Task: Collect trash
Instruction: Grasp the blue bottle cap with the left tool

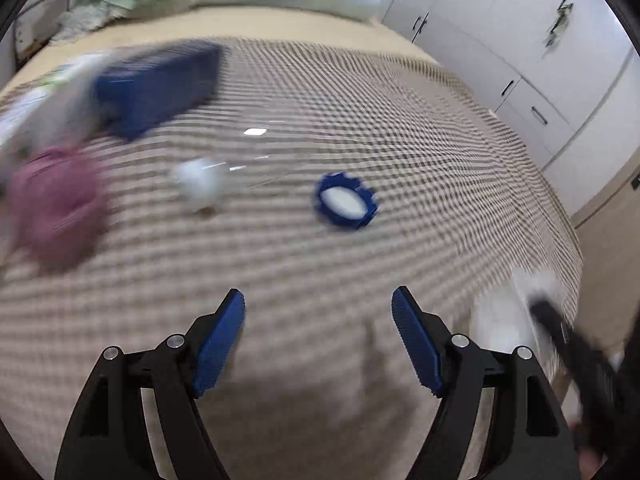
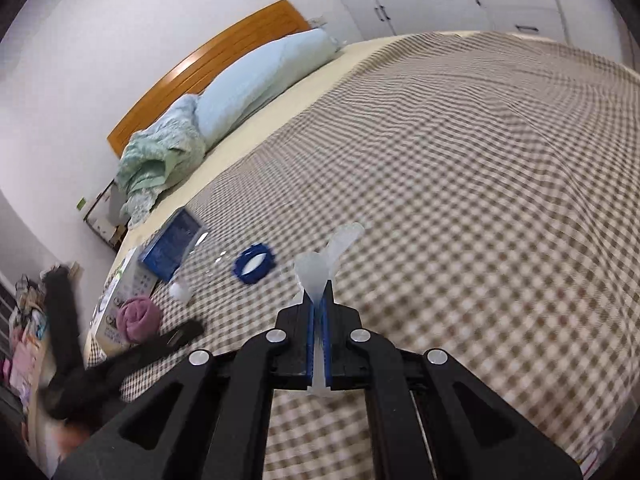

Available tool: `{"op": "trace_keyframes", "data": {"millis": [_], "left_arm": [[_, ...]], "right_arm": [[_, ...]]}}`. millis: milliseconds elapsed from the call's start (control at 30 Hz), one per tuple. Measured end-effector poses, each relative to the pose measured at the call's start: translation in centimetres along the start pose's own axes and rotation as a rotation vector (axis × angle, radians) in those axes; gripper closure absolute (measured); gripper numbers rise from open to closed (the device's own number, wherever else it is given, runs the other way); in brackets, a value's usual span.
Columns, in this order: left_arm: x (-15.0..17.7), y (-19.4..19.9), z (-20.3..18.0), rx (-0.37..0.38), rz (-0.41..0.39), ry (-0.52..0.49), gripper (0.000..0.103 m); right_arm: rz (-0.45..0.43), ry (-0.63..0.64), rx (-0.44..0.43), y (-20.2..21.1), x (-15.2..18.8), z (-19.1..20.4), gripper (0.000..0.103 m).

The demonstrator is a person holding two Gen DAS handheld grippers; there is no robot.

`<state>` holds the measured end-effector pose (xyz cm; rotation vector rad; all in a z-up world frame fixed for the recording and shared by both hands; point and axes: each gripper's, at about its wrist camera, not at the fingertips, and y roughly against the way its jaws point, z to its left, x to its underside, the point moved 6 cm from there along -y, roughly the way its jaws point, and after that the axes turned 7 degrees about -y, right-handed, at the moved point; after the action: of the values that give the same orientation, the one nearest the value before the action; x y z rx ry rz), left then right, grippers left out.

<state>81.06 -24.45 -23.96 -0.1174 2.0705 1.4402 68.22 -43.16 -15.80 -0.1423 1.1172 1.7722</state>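
**Here, trash lies scattered on a checked bedspread**

Here, one blue ring-shaped lid (image 1: 346,202), one blue box (image 1: 160,84), one small white ball (image 1: 198,184), one purple rolled cloth (image 1: 56,204) and one white carton (image 2: 120,300) lie near the bed's (image 2: 480,160) left edge. The left claw (image 1: 318,340) hangs spread and empty above the cover. The right claw (image 2: 319,344) is pressed together, pinching a thin clear plastic piece (image 2: 320,276). Only the right view shows the wooden headboard (image 2: 208,68), one pale blue pillow (image 2: 260,84) and floor clutter; only the left shows the cupboard doors (image 1: 500,32) clearly. The bedspread's right half lies open.
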Motion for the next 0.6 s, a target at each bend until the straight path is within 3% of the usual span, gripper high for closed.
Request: {"op": "trace_keyframes", "data": {"millis": [100,267,333,367,500,600], "left_arm": [[-3.2,-5.1,-1.8,-0.146,0.046,-0.059,0.029],[-5.2,-8.5,-3.0,-0.244,0.067,-0.122,0.029],[-5.8,-8.9,-2.8,-0.245,0.061,-0.094,0.036],[-6.0,-8.9,-2.5,-0.247,0.053,-0.083,0.051],[-6.9,-9.4,-2.0,-0.217,0.047,-0.084,0.052],[-4.9,-4.6,-2.0,-0.192,0.001,-0.099,0.052]], "right_arm": [[0.022,-0.033,0.005,-0.2,-0.3,-1.6,0.1],[0.046,-0.027,-0.016,-0.7,-0.4,-1.6,0.1],[0.056,-0.008,-0.023,-1.0,-0.4,-1.1,0.1],[0.066,-0.008,-0.033,-1.2,-0.3,-0.9,0.1],[0.088,0.003,-0.042,-1.8,0.1,-0.3,0.099],[0.102,0.013,-0.051,-2.2,0.5,0.9,0.1]]}}
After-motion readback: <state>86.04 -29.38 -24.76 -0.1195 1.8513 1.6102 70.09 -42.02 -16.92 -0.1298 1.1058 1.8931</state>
